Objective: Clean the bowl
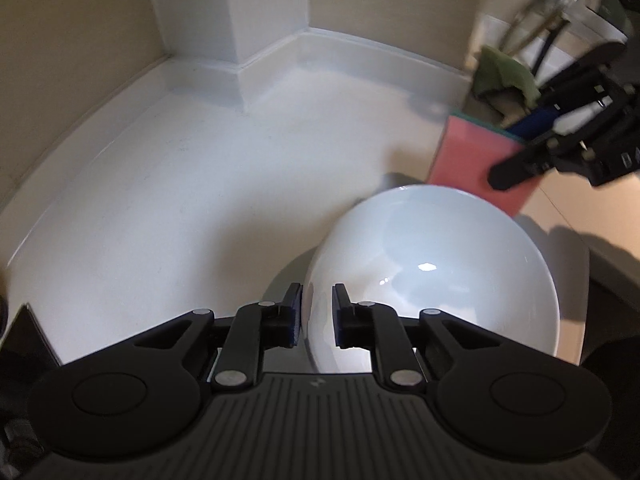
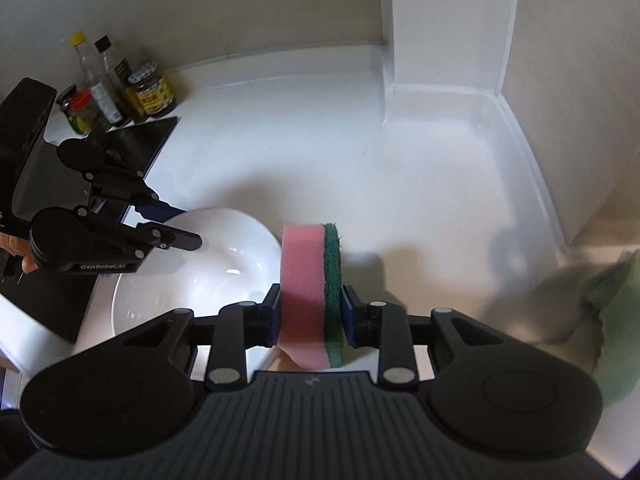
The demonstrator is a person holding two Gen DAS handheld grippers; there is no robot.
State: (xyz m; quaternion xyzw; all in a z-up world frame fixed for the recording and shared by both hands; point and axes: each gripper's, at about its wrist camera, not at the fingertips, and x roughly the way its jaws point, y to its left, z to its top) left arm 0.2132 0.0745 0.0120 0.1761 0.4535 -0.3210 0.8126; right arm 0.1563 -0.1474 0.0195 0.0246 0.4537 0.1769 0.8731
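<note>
here, on a white counter (image 1: 200, 168), a white bowl (image 1: 432, 280) sits with its rim between the left gripper (image 1: 316, 312)'s slightly spread jaws, while the right gripper (image 2: 308, 320) pinches a pink-and-green sponge (image 2: 310, 280) just beside the bowl.

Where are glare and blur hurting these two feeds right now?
Left wrist view: a bright glint sits inside the bowl; the sponge and right gripper are smeared, the utensil holder behind them too. Right wrist view: the sponge is sharp between the jaws, glints mark the bowl, the cloth at right is blurred, counter edges bow.
</note>
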